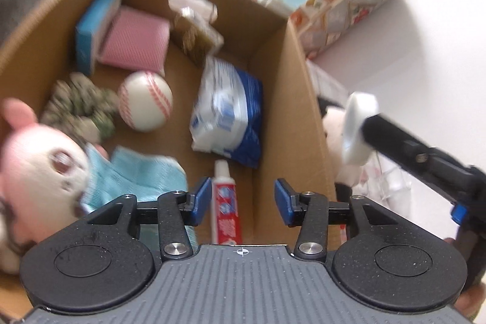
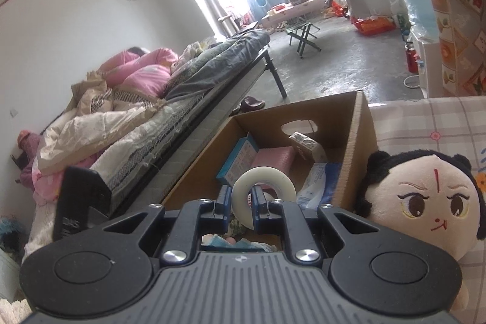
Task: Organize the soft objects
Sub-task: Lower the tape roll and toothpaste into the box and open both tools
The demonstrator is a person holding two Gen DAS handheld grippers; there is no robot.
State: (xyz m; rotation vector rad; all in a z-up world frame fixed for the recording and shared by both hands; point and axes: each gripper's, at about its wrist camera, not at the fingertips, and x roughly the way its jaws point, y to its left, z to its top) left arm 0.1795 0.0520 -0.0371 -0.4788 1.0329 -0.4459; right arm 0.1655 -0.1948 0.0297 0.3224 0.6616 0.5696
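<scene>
Now the left gripper (image 1: 242,202) hangs over the cardboard box (image 1: 291,99) with its blue pads (image 1: 203,199) parted and nothing between them, released; a red-and-white toothpaste tube (image 1: 226,208) lies on the box floor right below the gap, and its printing is too blurred to read. Over on the right, the right gripper (image 2: 240,210) is clenched on a white tape roll (image 2: 263,190), pads pinching the ring's lower rim, the roll standing upright above the box's near edge. In the box sit a baseball (image 1: 145,100), a pink sponge (image 1: 133,40), a blue carton (image 1: 97,26), a blue-and-white tissue pack (image 1: 227,111), a light blue cloth (image 1: 136,175) and a pink-eared plush (image 1: 39,160); the labels are smeared, none legible. A black-haired doll (image 2: 425,202) rests just outside the box's right wall on the checked cloth (image 2: 425,123).
</scene>
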